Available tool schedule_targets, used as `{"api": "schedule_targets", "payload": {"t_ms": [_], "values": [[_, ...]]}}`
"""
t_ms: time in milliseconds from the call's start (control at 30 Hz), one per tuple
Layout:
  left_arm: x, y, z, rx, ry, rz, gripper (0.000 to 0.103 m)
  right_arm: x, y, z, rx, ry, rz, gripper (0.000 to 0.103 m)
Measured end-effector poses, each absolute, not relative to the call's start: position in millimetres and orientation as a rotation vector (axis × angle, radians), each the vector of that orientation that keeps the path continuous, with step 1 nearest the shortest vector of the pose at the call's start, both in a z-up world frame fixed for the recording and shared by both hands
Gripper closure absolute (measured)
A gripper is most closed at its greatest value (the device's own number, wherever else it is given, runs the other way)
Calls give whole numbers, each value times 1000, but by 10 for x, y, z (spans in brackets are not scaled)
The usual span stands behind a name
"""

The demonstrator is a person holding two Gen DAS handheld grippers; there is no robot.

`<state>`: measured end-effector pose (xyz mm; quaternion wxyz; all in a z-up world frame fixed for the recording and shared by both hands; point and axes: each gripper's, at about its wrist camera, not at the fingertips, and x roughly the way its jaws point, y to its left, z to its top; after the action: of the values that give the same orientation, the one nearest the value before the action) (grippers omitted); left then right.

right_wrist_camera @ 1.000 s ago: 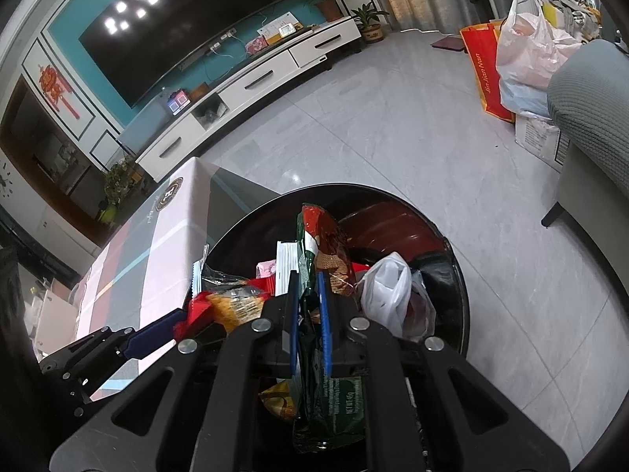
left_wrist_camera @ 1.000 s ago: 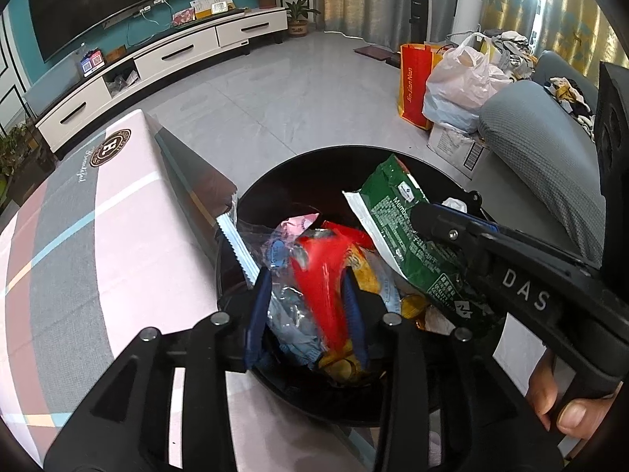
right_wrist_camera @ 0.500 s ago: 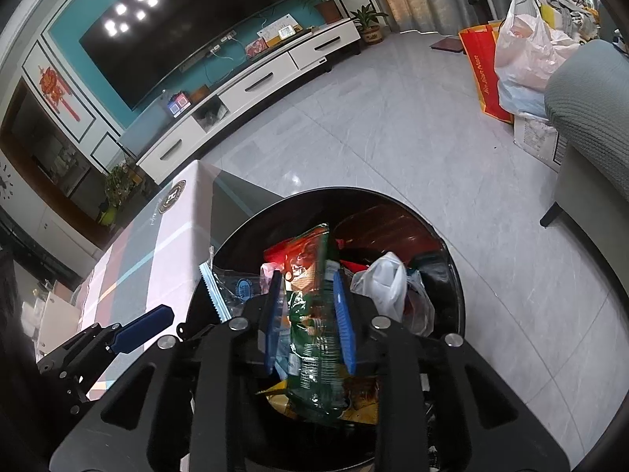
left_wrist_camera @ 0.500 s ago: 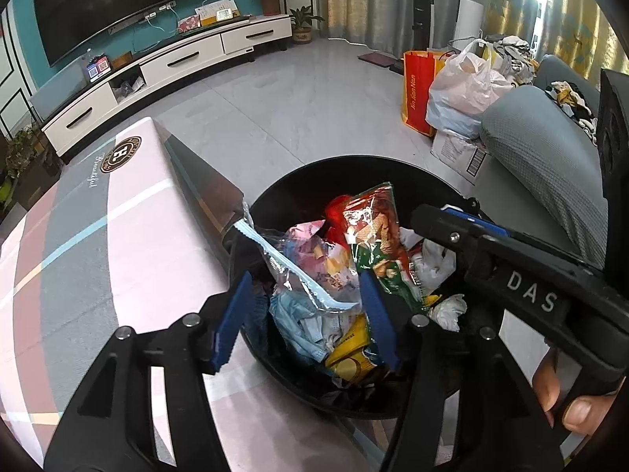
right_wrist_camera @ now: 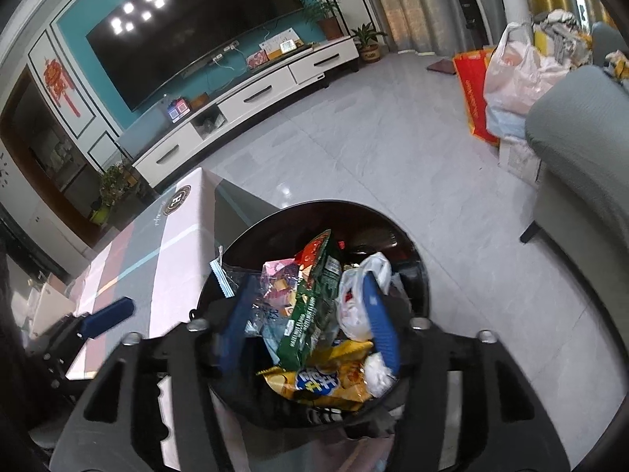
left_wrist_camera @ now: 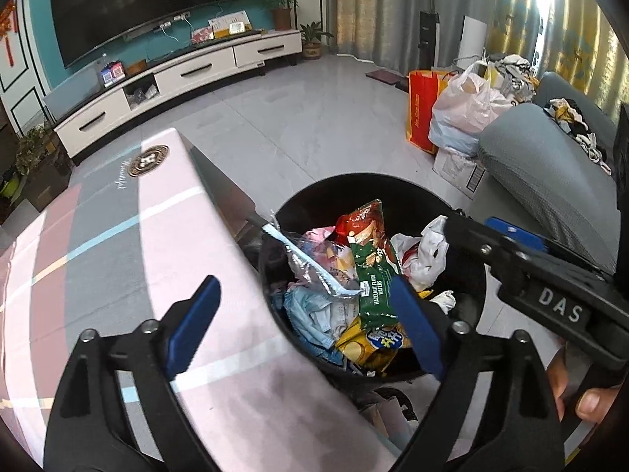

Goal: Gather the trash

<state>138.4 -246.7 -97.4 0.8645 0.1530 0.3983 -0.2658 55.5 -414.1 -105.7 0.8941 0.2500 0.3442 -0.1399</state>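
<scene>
Both grippers gape wide and grip nothing: the left gripper [left_wrist_camera: 304, 322] and right gripper [right_wrist_camera: 310, 318] hover over the black bin [left_wrist_camera: 377, 183], where a green wafer wrapper [left_wrist_camera: 373, 275] tops the trash, beside the desk [left_wrist_camera: 118, 236].

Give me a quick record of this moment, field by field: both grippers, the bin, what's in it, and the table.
left gripper: open, fingers spread, holding nothing, above the table edge and bin
right gripper: open, holding nothing, above the bin
trash bin: black, round, beside the table, well filled
green wafer packet: in the bin, on top of the pile
yellow snack bag: in the bin, near side
white plastic bag: in the bin, far right
table: pink and grey cloth with a round logo
</scene>
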Motion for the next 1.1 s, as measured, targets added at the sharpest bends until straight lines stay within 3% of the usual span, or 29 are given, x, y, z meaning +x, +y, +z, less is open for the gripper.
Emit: {"api": "schedule_targets", "payload": {"t_ms": [167,467,700,1100], "values": [[1235,-2240,-764,291,805,-537,4,344,-4075,-904,440,717,-344,21],[906,-1896,-298,267,763,-508,3,8,-3847,-527,380,731,-351,3],[694,-1672,70,246,779,-500,3,-93,-3618,-173,340,826,-347,3],[444,-1478,446,221,815,-464,3,-334,-3341,328,306,804,-322,3]]}}
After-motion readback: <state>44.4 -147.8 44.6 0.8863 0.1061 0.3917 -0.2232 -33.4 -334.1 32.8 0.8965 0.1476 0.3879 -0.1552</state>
